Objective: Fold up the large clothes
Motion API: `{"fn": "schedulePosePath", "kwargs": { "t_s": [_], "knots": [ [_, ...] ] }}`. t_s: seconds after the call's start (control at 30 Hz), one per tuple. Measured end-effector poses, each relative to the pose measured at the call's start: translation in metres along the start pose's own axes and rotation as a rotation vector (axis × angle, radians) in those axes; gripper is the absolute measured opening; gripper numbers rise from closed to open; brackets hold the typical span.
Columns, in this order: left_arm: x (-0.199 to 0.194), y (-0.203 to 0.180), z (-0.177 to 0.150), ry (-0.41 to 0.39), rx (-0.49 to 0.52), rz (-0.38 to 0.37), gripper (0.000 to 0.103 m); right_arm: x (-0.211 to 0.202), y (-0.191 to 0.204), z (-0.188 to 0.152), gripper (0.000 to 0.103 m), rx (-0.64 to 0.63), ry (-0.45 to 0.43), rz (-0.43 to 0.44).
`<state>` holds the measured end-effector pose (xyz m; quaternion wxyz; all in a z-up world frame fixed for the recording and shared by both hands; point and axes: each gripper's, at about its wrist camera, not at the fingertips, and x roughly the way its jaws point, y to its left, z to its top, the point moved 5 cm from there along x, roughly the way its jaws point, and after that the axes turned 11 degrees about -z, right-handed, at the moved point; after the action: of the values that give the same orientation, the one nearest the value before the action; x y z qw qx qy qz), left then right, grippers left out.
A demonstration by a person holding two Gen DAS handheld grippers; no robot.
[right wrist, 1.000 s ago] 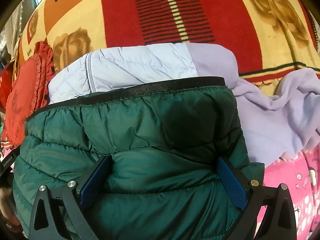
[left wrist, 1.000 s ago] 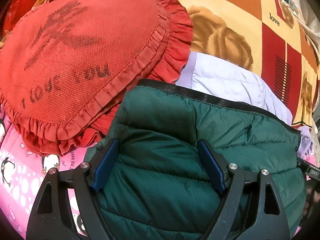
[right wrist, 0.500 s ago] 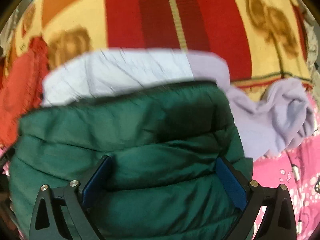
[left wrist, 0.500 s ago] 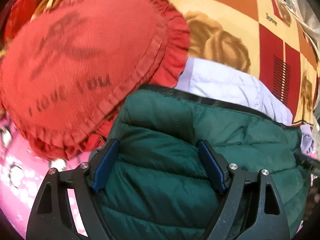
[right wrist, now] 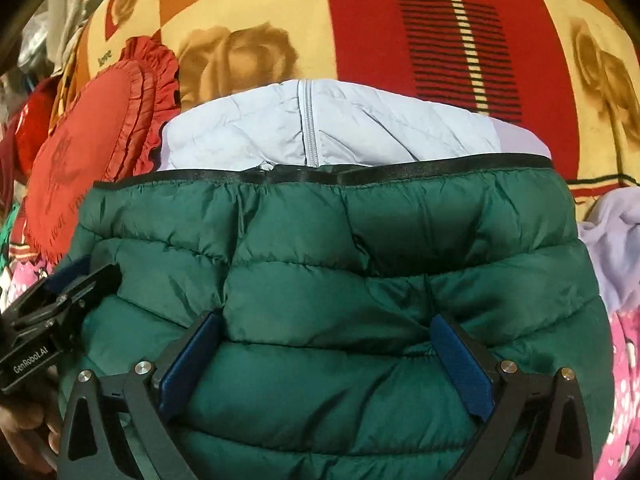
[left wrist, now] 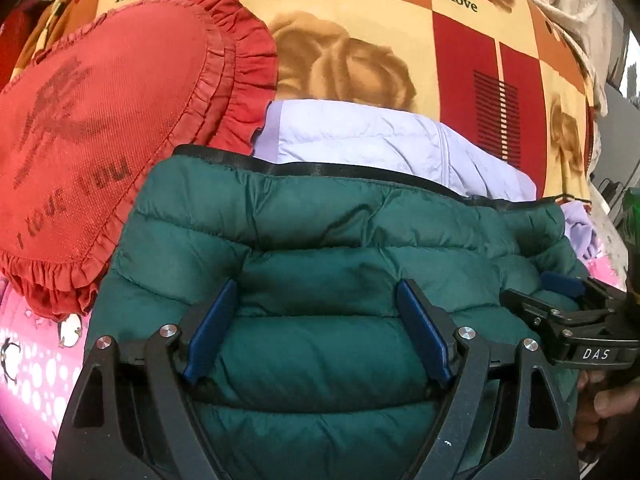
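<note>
A dark green puffer jacket (left wrist: 328, 240) lies folded, its black-trimmed hem at the far edge; it also fills the right wrist view (right wrist: 340, 248). My left gripper (left wrist: 316, 316) has its blue pads spread wide with the jacket's near fold bulging between them. My right gripper (right wrist: 326, 348) stands the same way on the jacket's right part. Each gripper shows at the edge of the other's view: right gripper (left wrist: 576, 312), left gripper (right wrist: 60, 300). A pale lilac quilted jacket (right wrist: 320, 128) lies folded just beyond the green one.
A red heart-shaped frilled cushion (left wrist: 96, 132) lies at the left, touching the green jacket. A red, orange and yellow rose-patterned blanket (right wrist: 400, 20) covers the far side. A lilac fleece garment (right wrist: 616, 248) lies at the right. Pink penguin-print bedding (left wrist: 36, 368) is underneath.
Both grippers have drawn back and up a little, so more of the blanket and the lilac jacket shows. The green jacket stays between the spread pads.
</note>
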<state>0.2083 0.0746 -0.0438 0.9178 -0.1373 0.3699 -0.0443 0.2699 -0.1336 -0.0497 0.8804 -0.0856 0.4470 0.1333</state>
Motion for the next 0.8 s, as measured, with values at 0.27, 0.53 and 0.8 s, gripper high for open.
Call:
{"fn": "schedulePosePath", "kwargs": {
  "t_s": [0.27, 0.53, 0.8],
  "knots": [
    [0.000, 0.004, -0.006, -0.002, -0.004, -0.009, 0.083, -0.001, 0.000, -0.003, 0.103, -0.030, 0.018, -0.015],
    [-0.062, 0.021, -0.018, -0.029, -0.031, -0.070, 0.083, -0.062, -0.045, -0.006, 0.103, 0.122, -0.105, 0.041],
    [-0.100, 0.064, -0.070, 0.061, -0.067, -0.039, 0.083, -0.076, -0.073, -0.084, 0.103, -0.036, -0.028, -0.043]
  ]
}}
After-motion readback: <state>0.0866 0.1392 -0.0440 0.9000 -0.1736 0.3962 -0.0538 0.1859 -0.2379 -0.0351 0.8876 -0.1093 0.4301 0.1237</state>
